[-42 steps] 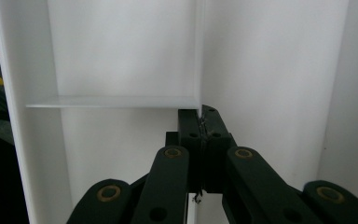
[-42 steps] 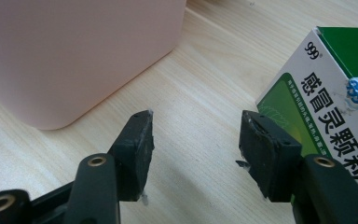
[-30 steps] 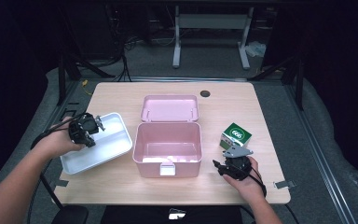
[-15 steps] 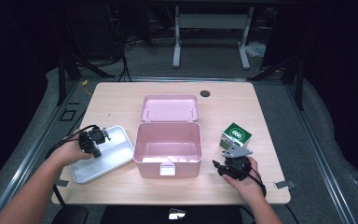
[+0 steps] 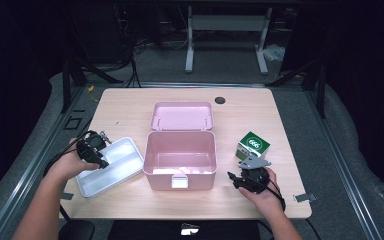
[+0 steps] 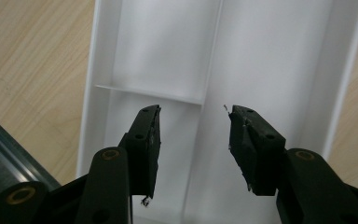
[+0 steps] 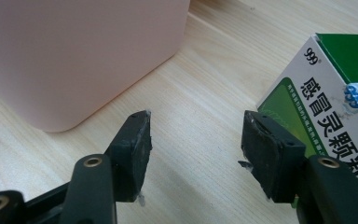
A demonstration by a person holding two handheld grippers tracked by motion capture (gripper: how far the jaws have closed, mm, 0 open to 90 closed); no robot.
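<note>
A pink box (image 5: 180,157) stands open mid-table, its lid (image 5: 182,116) laid back behind it. To its left lies a white divided tray (image 5: 114,164) (image 6: 242,60). My left gripper (image 5: 94,150) (image 6: 193,140) hovers over the tray's near end, open, with nothing between its jaws. A green and white medicine box (image 5: 253,145) (image 7: 326,98) sits right of the pink box. My right gripper (image 5: 247,179) (image 7: 193,149) rests low on the table just in front of it, open and empty, with the pink box wall (image 7: 74,56) to its left.
The wooden table (image 5: 130,107) has a dark cable hole (image 5: 220,100) at its back edge. A metal clip (image 5: 302,198) lies near the front right corner. Grey floor and stand legs surround the table.
My left gripper and the tray moved toward the near left; the gripper now points down over the tray's near end. The right gripper has stayed still.
</note>
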